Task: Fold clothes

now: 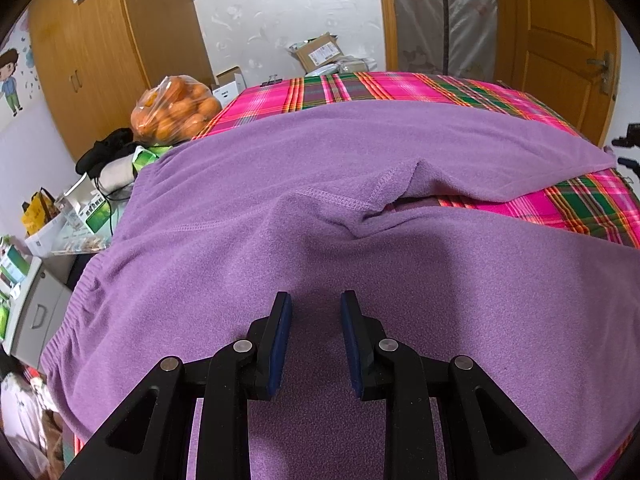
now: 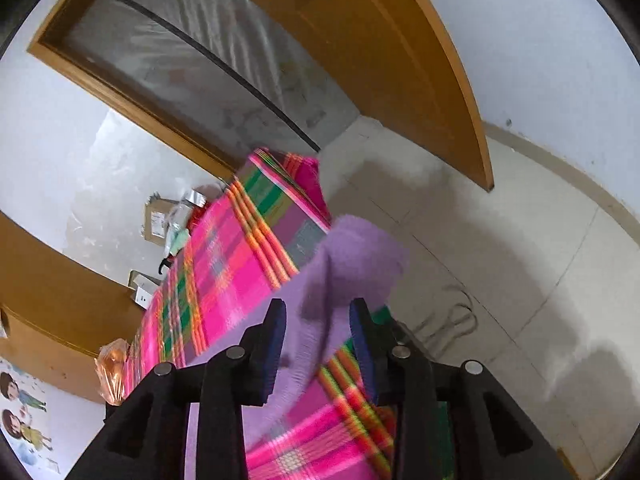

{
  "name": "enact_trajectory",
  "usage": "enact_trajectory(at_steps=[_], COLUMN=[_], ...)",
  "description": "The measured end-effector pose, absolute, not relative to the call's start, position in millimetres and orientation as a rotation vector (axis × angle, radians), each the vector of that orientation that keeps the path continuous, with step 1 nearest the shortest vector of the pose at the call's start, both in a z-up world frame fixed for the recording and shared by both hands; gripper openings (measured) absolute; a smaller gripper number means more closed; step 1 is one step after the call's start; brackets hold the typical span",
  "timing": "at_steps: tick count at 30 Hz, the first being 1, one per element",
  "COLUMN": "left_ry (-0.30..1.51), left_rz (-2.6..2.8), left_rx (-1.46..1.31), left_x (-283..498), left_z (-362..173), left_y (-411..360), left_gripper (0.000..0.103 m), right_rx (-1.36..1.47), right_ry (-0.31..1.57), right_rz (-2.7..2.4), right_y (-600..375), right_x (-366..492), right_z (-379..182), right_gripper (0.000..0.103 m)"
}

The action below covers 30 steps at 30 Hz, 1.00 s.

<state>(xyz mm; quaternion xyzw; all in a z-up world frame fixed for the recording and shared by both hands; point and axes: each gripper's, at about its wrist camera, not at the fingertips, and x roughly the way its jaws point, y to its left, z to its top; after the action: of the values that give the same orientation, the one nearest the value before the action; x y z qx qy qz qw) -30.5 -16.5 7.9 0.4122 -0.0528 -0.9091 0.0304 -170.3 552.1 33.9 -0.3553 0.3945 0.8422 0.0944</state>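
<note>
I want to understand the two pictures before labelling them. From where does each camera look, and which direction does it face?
Left wrist: sits on the left tongs, facing down over the purple trousers toward the wardrobe; only its open black fingers show.
Right wrist: sits on the right tongs, tilted, facing a trouser leg end at the bed edge, floor beyond; only its open fingers show.
Shared: trousers, plaid sheet, bag of oranges.

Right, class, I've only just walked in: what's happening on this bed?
A person with a gripper in each hand is folding purple fleece trousers spread on a pink plaid bedspread. The left gripper hovers over the seat of the trousers, near the crotch seam, jaws apart and gripping nothing. The right gripper is at a trouser leg end that overhangs the bed's edge; its jaws are open with fabric between them, not clamped. No fold is made yet.
</note>
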Motion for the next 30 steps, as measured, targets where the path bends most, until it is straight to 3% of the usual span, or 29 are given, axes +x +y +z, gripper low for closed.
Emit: enact_trajectory(at_steps=[5, 7, 10, 13, 17, 23, 30], left_ry=[-0.165, -0.161, -0.159, -0.161, -0.140, -0.145, -0.151], left_rz=[-2.801, -2.802, -2.802, -2.800, -2.806, -2.805, -2.803], left_rx=[1.270, 1.271, 1.271, 1.270, 1.274, 1.272, 1.270], left_x=[-30, -29, -29, -29, -30, -30, -29], left_z=[8, 8, 8, 8, 8, 8, 7], left_y=[-16, -16, -15, -14, -17, -16, -15], left_gripper=[0.026, 0.026, 0.026, 0.026, 0.026, 0.026, 0.026], right_rx=[-1.188, -1.188, -1.097, -0.783, -0.868, -1.051, -1.048], right_ry=[1.032, 0.990, 1.004, 1.073, 1.033, 1.171, 1.081], right_rz=[2.464, 2.485, 2.601, 2.804, 2.657, 2.451, 2.434], right_y=[542, 539, 535, 539, 551, 574, 574], right_x=[-196, -202, -200, -170, -155, -137, -134], right_z=[29, 34, 58, 103, 90, 22, 23], right_gripper=[0.030, 0.004, 0.004, 0.004, 0.004, 0.004, 0.011])
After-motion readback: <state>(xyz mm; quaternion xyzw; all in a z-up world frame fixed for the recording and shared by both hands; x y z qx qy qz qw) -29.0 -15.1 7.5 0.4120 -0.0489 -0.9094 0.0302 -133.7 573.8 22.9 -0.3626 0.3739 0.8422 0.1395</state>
